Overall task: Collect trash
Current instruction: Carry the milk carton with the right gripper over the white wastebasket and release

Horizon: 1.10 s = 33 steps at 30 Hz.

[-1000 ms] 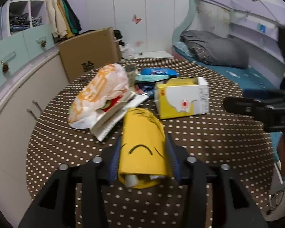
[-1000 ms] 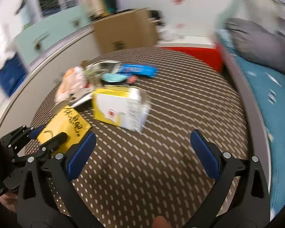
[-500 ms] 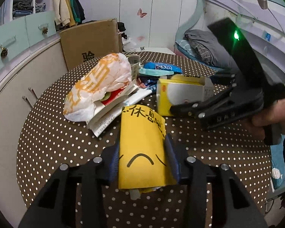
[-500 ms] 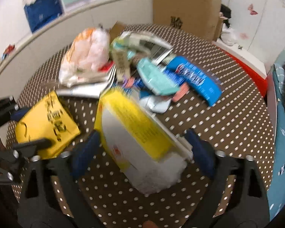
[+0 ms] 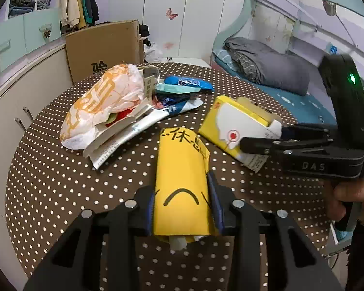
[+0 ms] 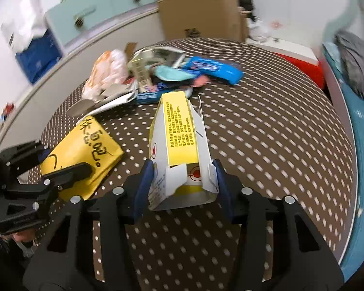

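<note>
My left gripper (image 5: pixel 183 206) is shut on a yellow paper pouch (image 5: pixel 182 181) with black writing and holds it over the dotted brown table (image 5: pixel 60 181). The pouch also shows in the right wrist view (image 6: pixel 85 155). My right gripper (image 6: pixel 182 181) is shut on the open end of a yellow and white carton (image 6: pixel 179 145), which also shows in the left wrist view (image 5: pixel 240 131). A pile of trash lies beyond: an orange and white wrapper (image 5: pixel 104 99), a blue packet (image 5: pixel 189 82) and flattened papers (image 5: pixel 133 126).
A cardboard box (image 5: pixel 104 46) stands behind the table. White cabinets (image 5: pixel 12 92) run along the left. A bed with a grey blanket (image 5: pixel 269 68) is on the right. The table's near edge is just below both grippers.
My right gripper moved in from the right and closed on the carton, turning it end-on. My left gripper kept hold of the yellow pouch and lifted it slightly.
</note>
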Each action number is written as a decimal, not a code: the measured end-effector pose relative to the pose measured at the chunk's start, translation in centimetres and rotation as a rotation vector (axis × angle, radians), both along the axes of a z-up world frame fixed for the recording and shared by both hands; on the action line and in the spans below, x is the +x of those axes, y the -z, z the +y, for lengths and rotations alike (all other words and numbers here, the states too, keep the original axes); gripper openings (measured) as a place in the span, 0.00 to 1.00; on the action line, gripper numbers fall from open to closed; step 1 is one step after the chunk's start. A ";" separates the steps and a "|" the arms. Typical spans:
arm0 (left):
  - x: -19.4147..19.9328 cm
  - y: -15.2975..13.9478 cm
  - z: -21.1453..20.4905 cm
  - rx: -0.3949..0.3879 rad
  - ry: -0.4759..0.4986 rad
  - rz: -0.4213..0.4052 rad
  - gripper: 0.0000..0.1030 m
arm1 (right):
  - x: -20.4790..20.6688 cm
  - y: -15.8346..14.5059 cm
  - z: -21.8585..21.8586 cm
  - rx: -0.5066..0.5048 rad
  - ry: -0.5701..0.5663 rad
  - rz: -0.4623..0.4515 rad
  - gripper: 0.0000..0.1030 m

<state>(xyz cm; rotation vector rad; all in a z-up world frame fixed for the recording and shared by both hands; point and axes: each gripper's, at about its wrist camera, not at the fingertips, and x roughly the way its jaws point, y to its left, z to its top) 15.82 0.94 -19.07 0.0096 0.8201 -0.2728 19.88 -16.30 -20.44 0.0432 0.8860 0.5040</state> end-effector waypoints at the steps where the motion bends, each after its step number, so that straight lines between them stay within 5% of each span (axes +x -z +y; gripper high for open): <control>1: -0.1 -0.1 -0.1 -0.006 0.000 -0.001 0.34 | -0.5 -0.2 -0.8 0.020 0.020 -0.004 0.45; 11: -0.5 -2.2 -2.1 -0.018 -0.001 -0.065 0.33 | -1.5 -3.4 -7.0 0.116 0.158 -0.076 0.45; 18: 0.4 -3.7 -4.3 -0.016 0.024 -0.108 0.34 | -0.6 -5.0 -15.2 0.142 0.334 -0.119 0.45; 24: 1.9 -4.3 -6.5 -0.020 0.063 -0.118 0.34 | 1.7 -1.0 -23.3 0.134 0.528 -0.015 0.46; 33: 4.9 -4.1 -10.7 -0.030 0.141 -0.090 0.34 | 6.2 8.3 -28.4 0.142 0.644 0.174 0.46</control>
